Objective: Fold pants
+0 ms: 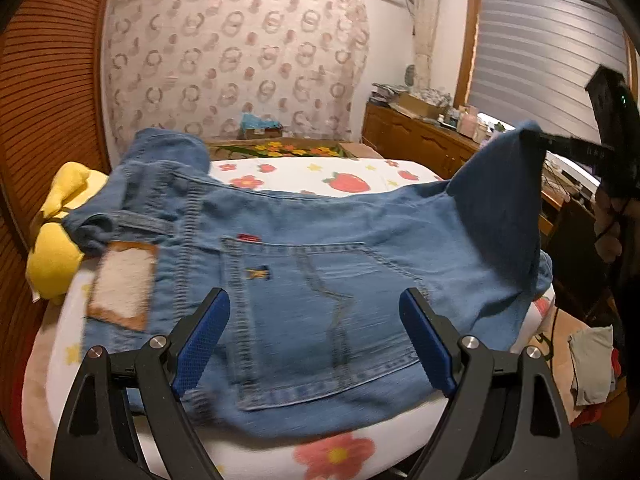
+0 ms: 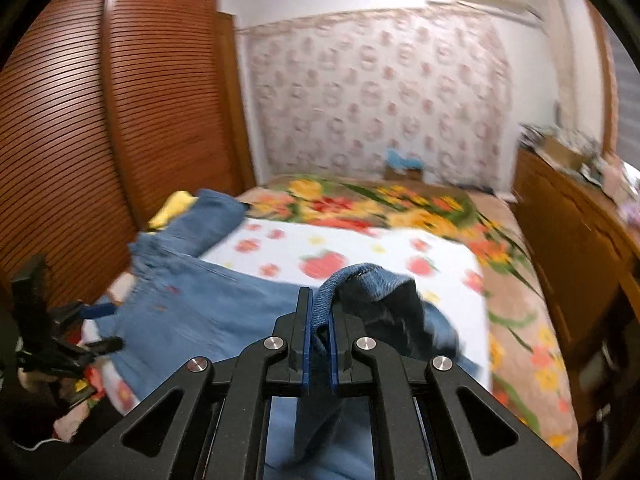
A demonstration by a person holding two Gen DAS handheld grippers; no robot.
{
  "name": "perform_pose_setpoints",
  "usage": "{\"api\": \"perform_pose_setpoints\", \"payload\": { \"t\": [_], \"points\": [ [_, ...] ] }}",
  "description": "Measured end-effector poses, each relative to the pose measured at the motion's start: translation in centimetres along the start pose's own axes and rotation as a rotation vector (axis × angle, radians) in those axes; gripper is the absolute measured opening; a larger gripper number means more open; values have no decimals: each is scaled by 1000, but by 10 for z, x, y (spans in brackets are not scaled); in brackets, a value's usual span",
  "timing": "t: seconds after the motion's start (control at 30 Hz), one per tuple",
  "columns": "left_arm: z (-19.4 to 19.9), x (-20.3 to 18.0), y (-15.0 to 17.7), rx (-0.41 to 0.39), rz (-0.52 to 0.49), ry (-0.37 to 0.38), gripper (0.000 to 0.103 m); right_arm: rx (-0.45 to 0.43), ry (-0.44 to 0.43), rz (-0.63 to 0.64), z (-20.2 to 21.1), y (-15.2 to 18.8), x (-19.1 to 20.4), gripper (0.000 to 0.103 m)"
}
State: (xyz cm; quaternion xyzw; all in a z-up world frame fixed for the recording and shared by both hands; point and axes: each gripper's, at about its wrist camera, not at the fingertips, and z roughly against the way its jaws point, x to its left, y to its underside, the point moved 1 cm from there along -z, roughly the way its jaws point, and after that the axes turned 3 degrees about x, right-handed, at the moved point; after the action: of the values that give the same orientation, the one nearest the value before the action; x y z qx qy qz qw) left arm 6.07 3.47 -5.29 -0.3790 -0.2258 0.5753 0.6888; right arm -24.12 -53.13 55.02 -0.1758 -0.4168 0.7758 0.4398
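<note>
Blue denim pants point(image 1: 320, 272) lie on the bed, back pocket up, with a tan and white patch point(image 1: 122, 286) at the left. My left gripper point(image 1: 314, 344) is open and empty, its blue pads wide apart just above the near edge of the pants. My right gripper point(image 2: 319, 330) is shut on a fold of the denim point(image 2: 362, 280) and holds it lifted above the bed. In the left wrist view that lifted corner point(image 1: 504, 184) stands up at the right, pinched by the right gripper point(image 1: 548, 142).
The bed has a white sheet with strawberries and flowers point(image 1: 332, 178) over a floral blanket point(image 2: 384, 204). A yellow plush toy point(image 1: 56, 240) lies at the left by the wooden wardrobe point(image 2: 120, 100). A wooden dresser point(image 2: 572, 248) with clutter stands at the right.
</note>
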Motion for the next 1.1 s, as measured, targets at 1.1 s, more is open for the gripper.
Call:
{"api": "perform_pose_setpoints", "payload": {
  "t": [1.1],
  "points": [
    [7, 42, 17, 21, 67, 9, 87, 198, -168, 156, -136, -34, 90, 39]
  ]
}}
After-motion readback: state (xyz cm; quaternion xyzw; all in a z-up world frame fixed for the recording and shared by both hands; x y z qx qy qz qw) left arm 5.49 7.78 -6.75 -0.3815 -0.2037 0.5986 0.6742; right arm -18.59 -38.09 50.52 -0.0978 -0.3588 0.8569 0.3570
